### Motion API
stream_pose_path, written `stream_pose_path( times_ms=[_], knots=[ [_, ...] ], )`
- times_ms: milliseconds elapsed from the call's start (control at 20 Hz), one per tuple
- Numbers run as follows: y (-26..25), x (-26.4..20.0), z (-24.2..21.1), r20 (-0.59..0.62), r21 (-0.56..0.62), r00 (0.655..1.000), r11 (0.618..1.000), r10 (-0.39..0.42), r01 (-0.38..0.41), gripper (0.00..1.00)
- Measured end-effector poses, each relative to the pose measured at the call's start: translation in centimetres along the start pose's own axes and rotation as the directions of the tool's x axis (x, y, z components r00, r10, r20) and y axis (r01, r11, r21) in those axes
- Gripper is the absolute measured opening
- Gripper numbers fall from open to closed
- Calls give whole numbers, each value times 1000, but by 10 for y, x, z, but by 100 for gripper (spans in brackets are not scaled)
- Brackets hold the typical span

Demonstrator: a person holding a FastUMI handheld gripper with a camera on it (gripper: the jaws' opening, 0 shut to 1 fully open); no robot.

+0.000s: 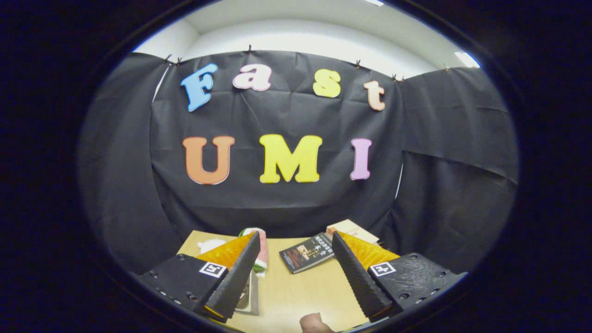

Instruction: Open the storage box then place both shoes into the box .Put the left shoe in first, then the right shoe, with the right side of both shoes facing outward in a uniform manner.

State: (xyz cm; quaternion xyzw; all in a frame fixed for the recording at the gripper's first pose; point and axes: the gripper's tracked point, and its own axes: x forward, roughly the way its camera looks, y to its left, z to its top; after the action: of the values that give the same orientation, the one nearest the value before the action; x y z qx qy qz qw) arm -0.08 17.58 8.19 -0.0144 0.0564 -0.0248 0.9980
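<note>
My gripper [294, 238] is held above a light wooden table [300, 291], open, with nothing between its fingers. Just behind the left finger [236, 277] a shoe [262, 252] in white, pink and green peeks out, mostly hidden. A white shape [210, 244] further left of that finger may be the other shoe; too little shows to tell. Below the shoe, against the left finger's inner side, lies a pale clear-looking edge [252, 296], possibly part of the storage box.
A dark book [307, 253] lies on the table between the fingers, toward the far edge. A light-coloured book [352, 230] sits behind it, by the right fingertip. A person's fingertip [314, 323] shows at the near edge. Black cloth walls close the booth.
</note>
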Motion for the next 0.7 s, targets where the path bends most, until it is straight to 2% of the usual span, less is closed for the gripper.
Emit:
stream_pose_path(
  times_ms=[450, 700],
  knots=[
    [-41, -45, 29, 112, 6, 993, 1000, 29, -29, 97],
    [-40, -50, 18, 103, -7, 992, 998, 70, -70, 97]
  ],
)
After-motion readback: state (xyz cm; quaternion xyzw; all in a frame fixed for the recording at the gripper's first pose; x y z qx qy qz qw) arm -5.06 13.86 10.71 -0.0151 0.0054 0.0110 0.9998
